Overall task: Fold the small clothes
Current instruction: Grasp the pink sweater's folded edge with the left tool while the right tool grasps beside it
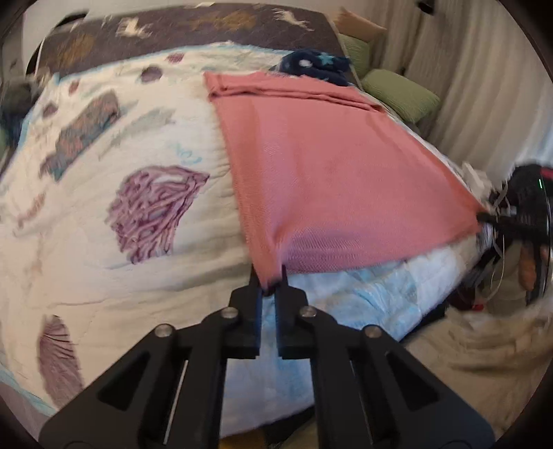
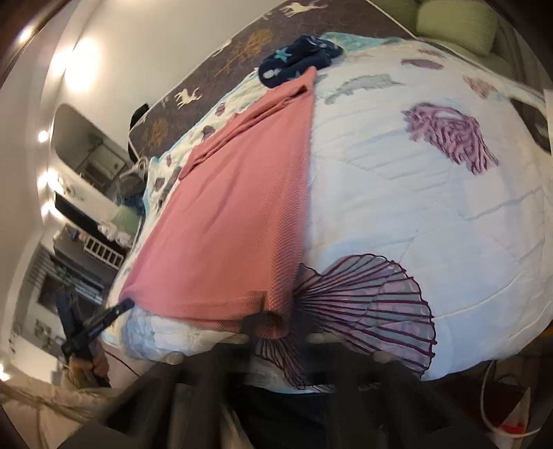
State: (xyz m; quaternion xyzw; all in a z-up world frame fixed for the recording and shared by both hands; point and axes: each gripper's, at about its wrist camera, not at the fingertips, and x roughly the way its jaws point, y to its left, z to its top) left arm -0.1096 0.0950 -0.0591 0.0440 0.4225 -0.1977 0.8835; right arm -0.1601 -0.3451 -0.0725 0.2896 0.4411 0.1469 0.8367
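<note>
A pink knit garment [image 1: 328, 165] [image 2: 235, 214] lies flat on the bed, with its far end folded into a band. My left gripper [image 1: 269, 281] is shut on the garment's near left corner, which bunches between the black fingers. In the right wrist view the same gripper [image 2: 124, 305] pinches that corner at the bed's edge. My right gripper [image 2: 269, 324] is blurred at the bottom of its own view, with the other near corner between its tips. From the left wrist view it [image 1: 484, 217] pulls that corner taut to the right.
The bed carries a white quilt [image 1: 103, 172] [image 2: 397, 207] printed with purple shells. A dark blue star-patterned garment [image 1: 311, 65] [image 2: 297, 58] lies just beyond the pink one. Green pillows [image 1: 397, 93] and a brown deer-print blanket [image 1: 190, 24] sit at the far end.
</note>
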